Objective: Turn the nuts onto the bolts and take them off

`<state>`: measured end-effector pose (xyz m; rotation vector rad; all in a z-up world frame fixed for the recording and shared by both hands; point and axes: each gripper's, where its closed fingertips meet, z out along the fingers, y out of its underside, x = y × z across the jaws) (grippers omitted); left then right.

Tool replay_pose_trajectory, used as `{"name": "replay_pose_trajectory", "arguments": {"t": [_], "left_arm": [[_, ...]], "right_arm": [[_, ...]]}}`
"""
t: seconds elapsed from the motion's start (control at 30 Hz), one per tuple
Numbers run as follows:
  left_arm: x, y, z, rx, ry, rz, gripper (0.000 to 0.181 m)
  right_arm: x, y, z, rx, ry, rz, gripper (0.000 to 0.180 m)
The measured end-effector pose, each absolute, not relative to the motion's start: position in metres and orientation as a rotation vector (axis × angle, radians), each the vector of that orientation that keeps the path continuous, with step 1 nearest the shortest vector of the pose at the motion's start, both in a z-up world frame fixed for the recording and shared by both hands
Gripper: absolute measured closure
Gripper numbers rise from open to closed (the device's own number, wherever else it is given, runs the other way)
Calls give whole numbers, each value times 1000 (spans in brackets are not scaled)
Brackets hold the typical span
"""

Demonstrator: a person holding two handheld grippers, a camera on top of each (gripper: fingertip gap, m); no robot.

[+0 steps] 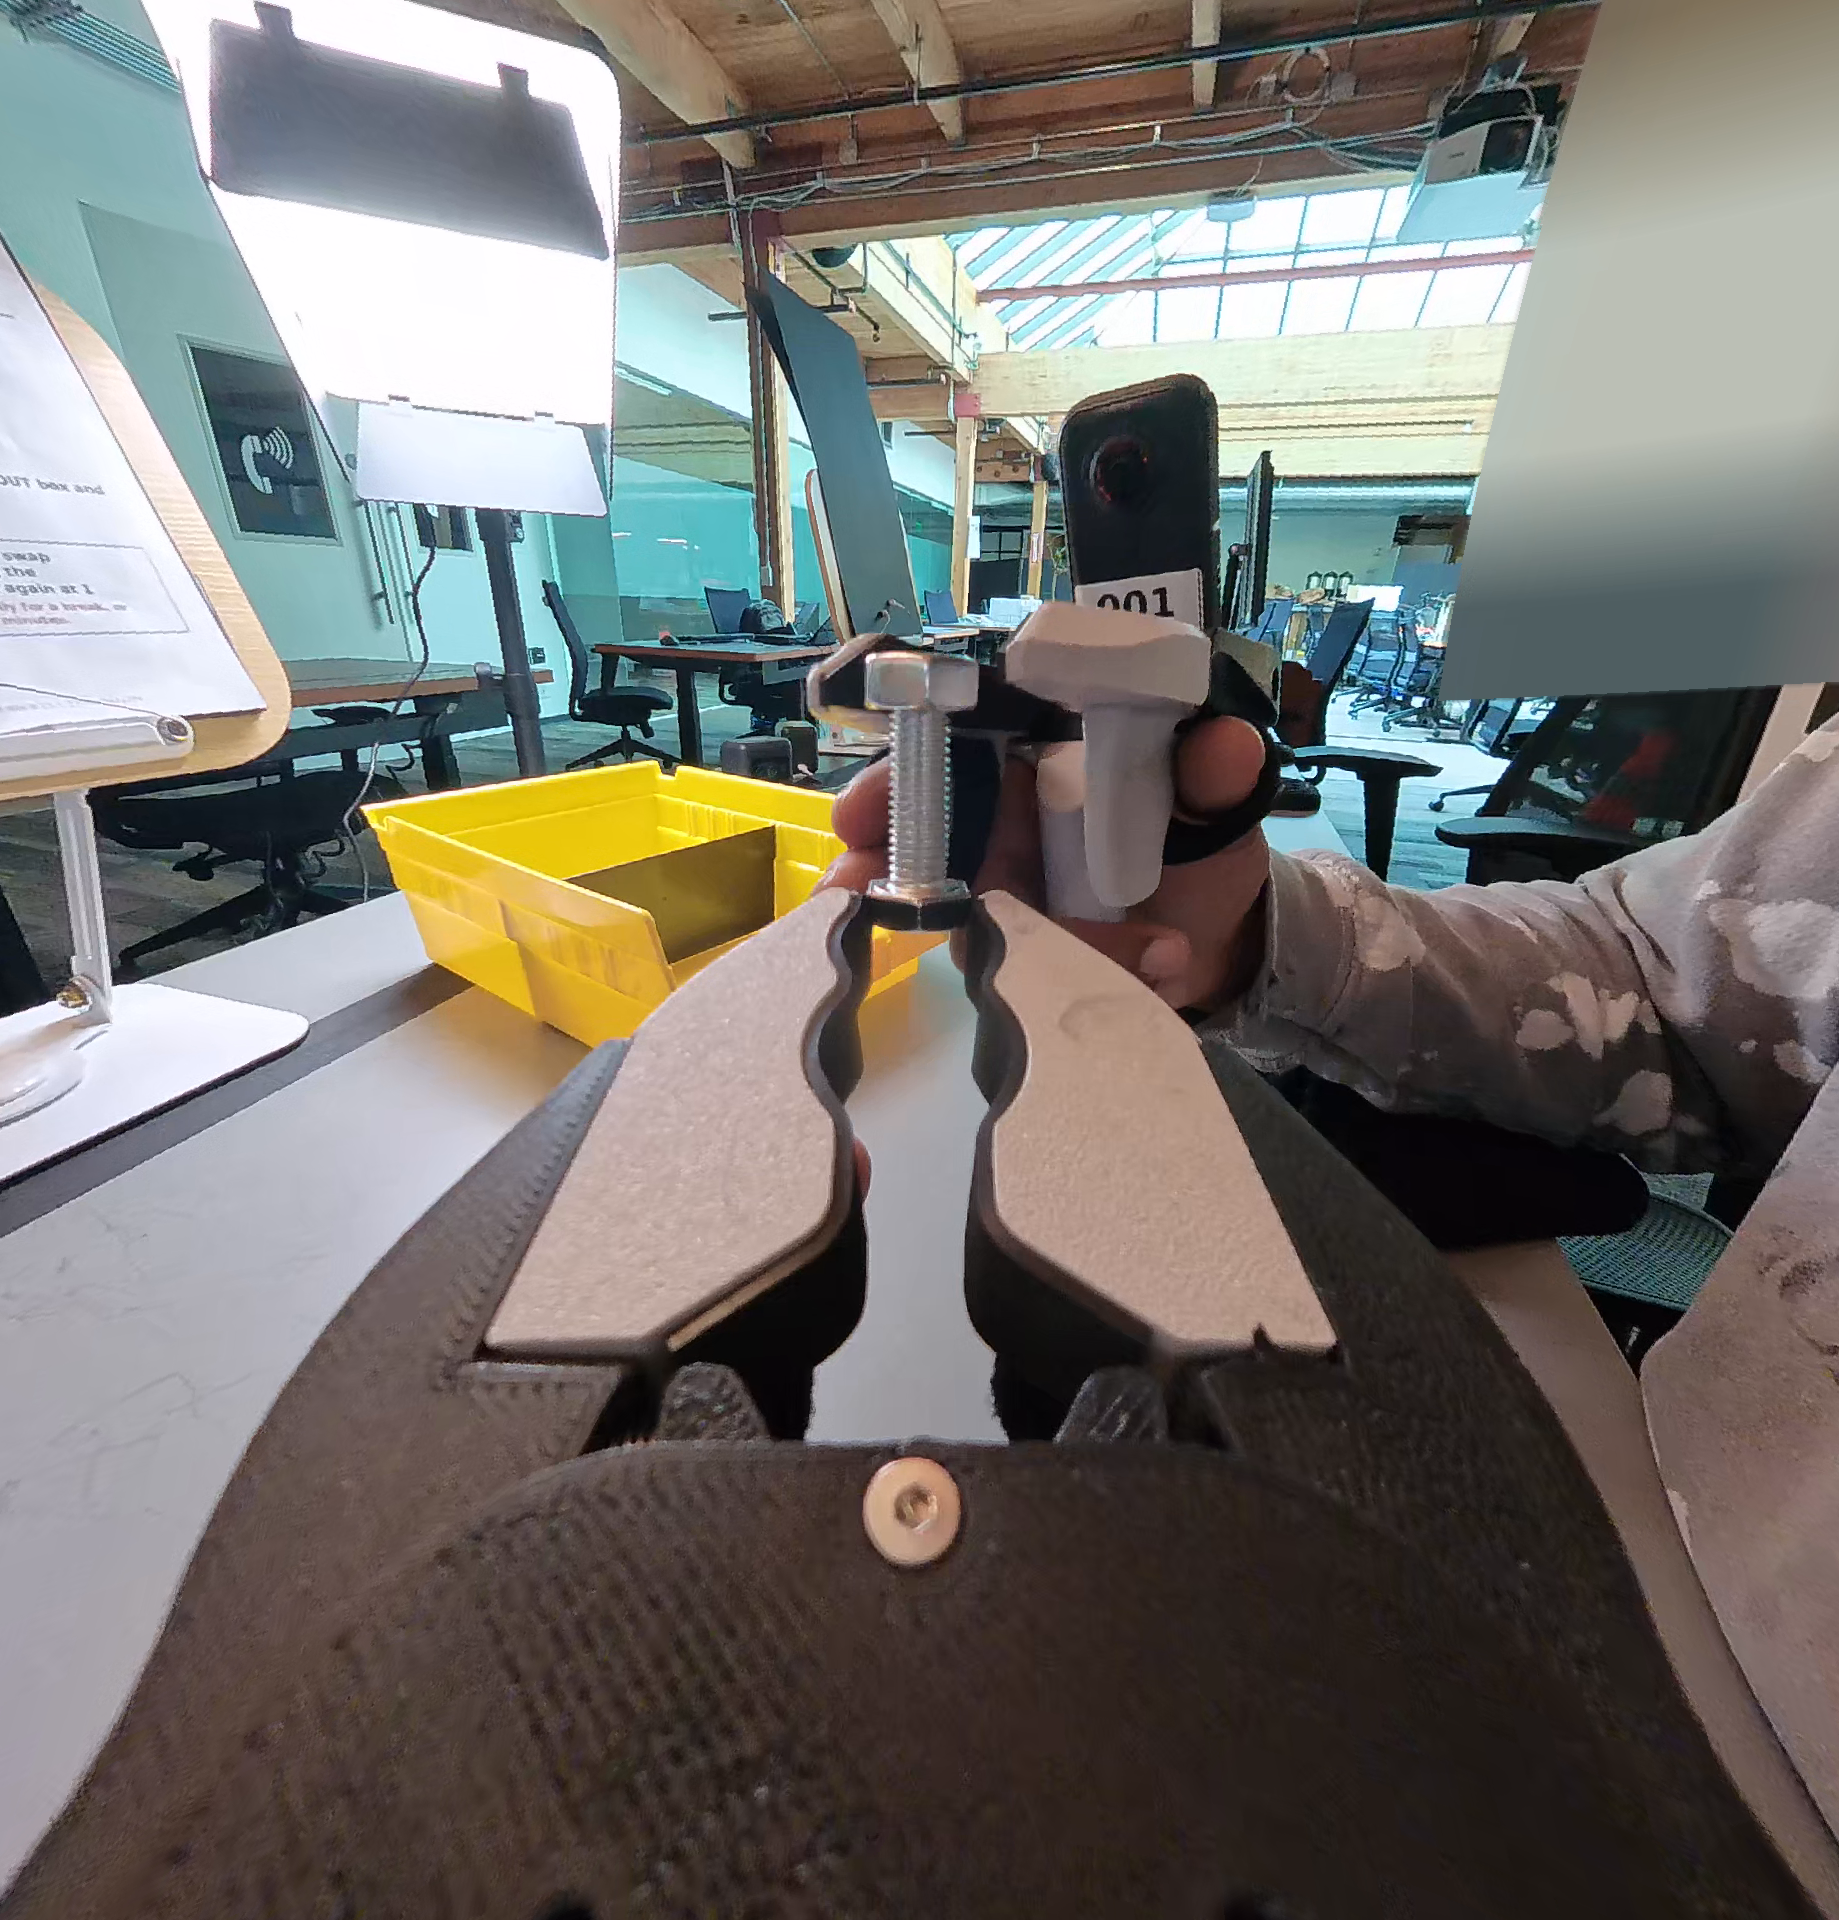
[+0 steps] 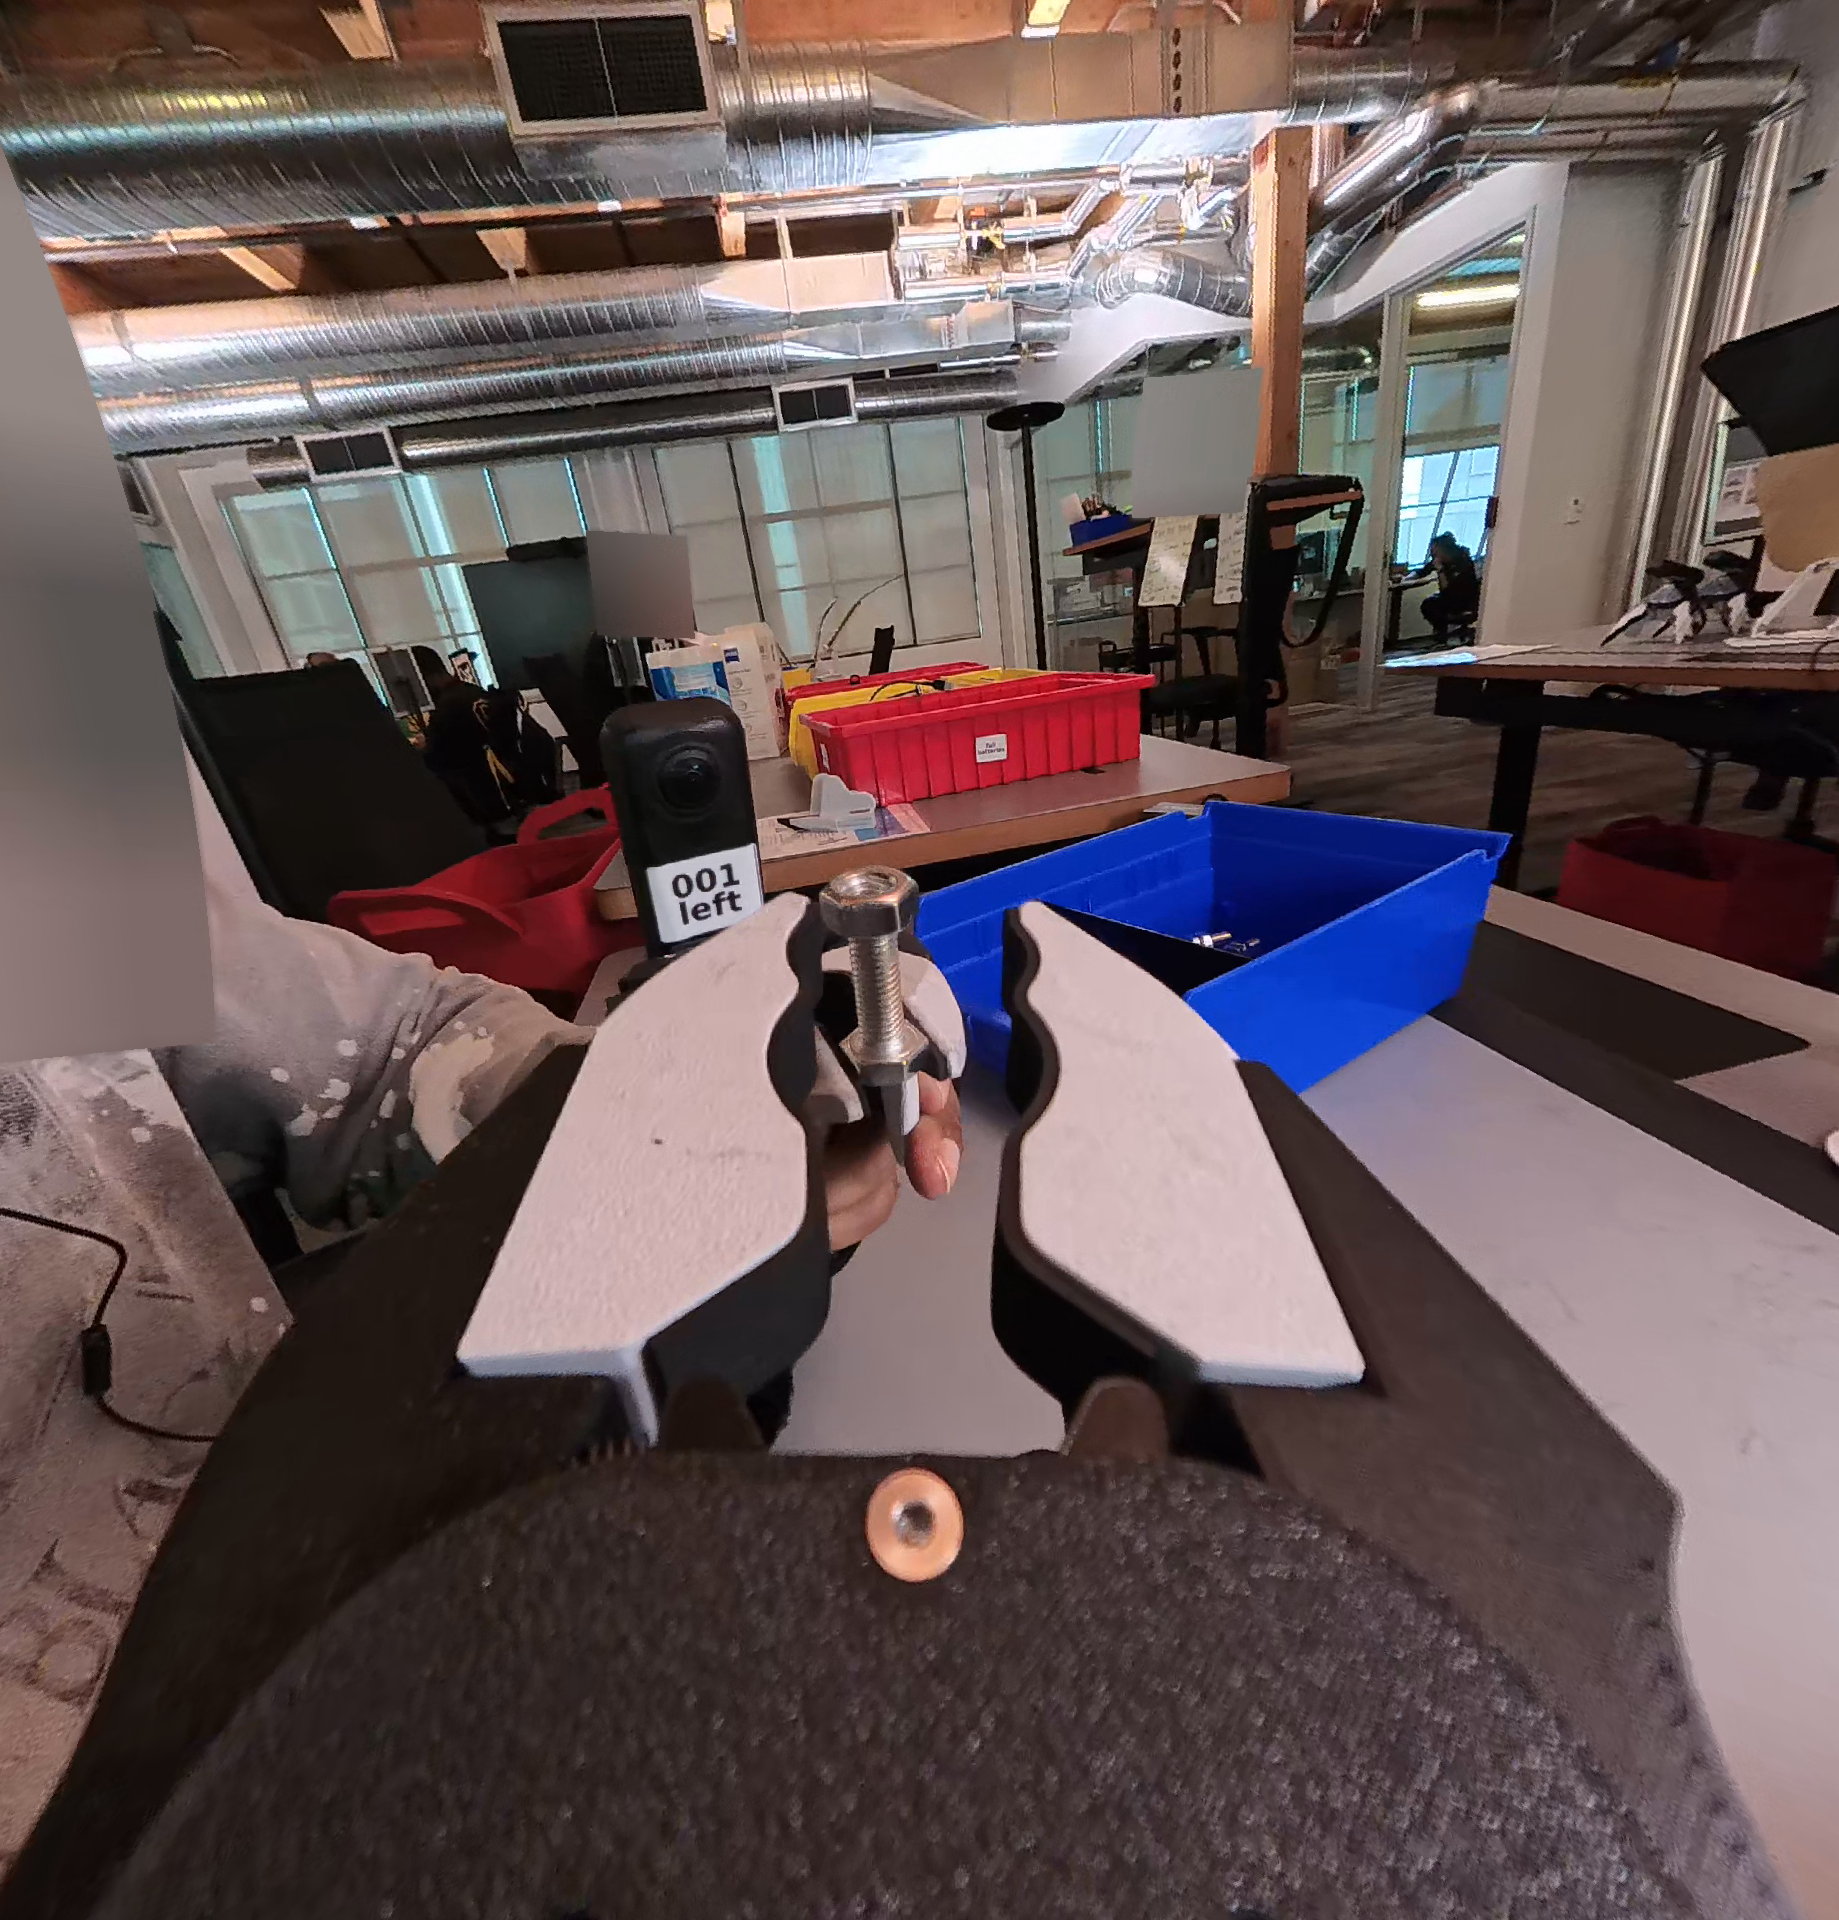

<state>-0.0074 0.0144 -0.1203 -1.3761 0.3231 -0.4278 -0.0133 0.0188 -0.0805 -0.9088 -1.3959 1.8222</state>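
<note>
A silver bolt (image 1: 917, 790) stands upright in the air between my two grippers. My left gripper (image 1: 917, 920) is shut on the bolt's hex head (image 1: 917, 902) at the lower end; it also shows in the right wrist view (image 2: 894, 1070). A hex nut (image 2: 869, 902) sits at the top end of the thread. My right gripper (image 2: 910, 925) is open around the nut: the nut is close to the left finger and clear of the right one. In the left wrist view the right gripper (image 1: 930, 681) faces me, and the nut (image 1: 920, 675) lies between its fingers.
A yellow bin (image 1: 582, 904) stands on the grey table (image 1: 271, 1299) behind the bolt. A blue bin (image 2: 1310, 935) holds a few bolts (image 2: 1221, 940). A white stand with a clipboard (image 1: 115, 1039) is at the left. A person's hand (image 1: 1206, 831) and sleeve (image 1: 1517, 987) hold the right gripper. Spacing between my two grippers at the tips: around 4 centimeters.
</note>
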Motion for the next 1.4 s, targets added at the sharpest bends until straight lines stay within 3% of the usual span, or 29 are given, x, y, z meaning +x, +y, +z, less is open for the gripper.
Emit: {"name": "replay_pose_trajectory", "arguments": {"t": [0.73, 0.9, 1.1, 1.27, 1.4], "left_arm": [[-3, 17, -125, -1399, 338, -428, 163], [-1, 17, -126, -1402, 345, -436, 163], [-2, 18, -130, -1414, 335, -468, 162], [-5, 18, -128, -1412, 323, -465, 163], [-8, 19, -130, -1429, 320, -452, 163]], "right_arm": [[-18, 8, -85, -916, -1435, 1806, 147], [-17, 6, -86, -903, -1444, 1811, 160], [-3, 17, -74, -822, -1436, 1846, 161], [-4, 94, -76, -974, -1353, 1542, 161], [-6, 223, -127, -1402, -1362, 963, 160]]}}
